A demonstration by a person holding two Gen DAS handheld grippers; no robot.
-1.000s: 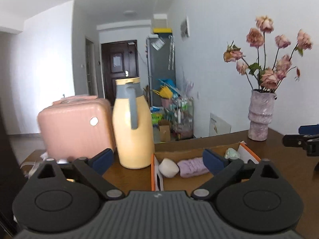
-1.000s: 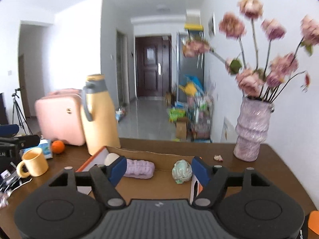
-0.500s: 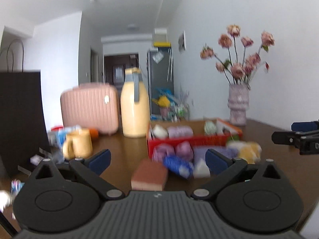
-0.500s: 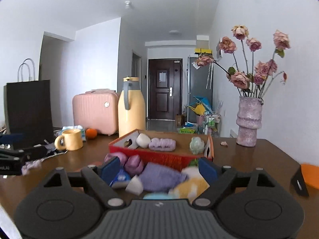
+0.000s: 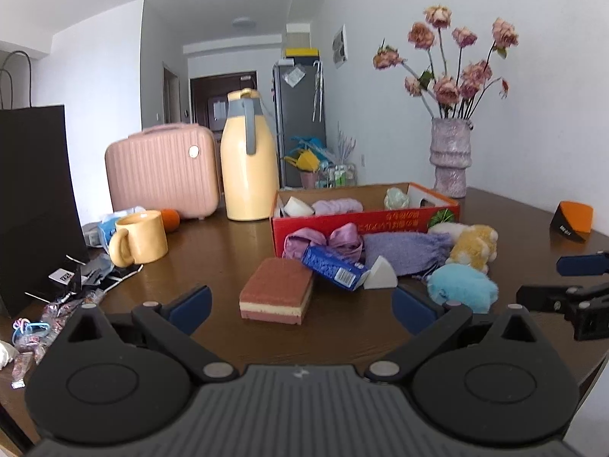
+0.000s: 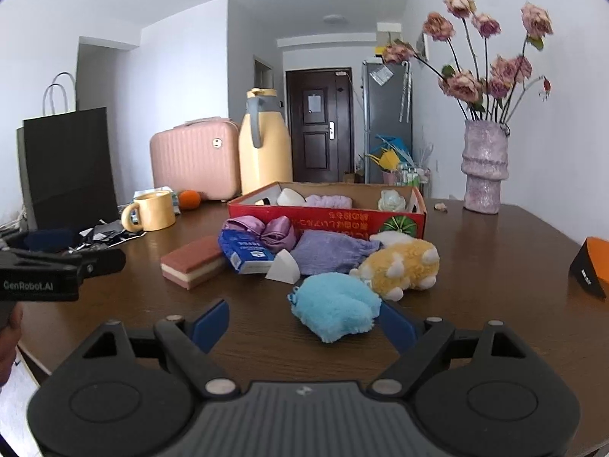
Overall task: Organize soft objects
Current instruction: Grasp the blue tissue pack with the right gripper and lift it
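The left gripper hung above the table with its jaws spread and nothing between them; the pink-and-cream sponge block lay just ahead of it, between the lines of the two fingers. The right gripper was likewise spread and empty; the blue plush toy sat just ahead of it, close against the right fingertip.

Beyond the blue plush, further from the claw, lay the yellow plush toy, the purple knitted cloth, a white wedge sponge, a blue tissue pack and a purple satin bow, all crowded against the front wall of the red cardboard box; three soft items already rested inside it.

Probable faults: closing on the blue plush off-centre would pinch only pile, so it could slip out in transit; the yellow plush, touching or nearly touching it, could be dragged along; a low carry could catch the box wall and shove the box toward the flower vase.
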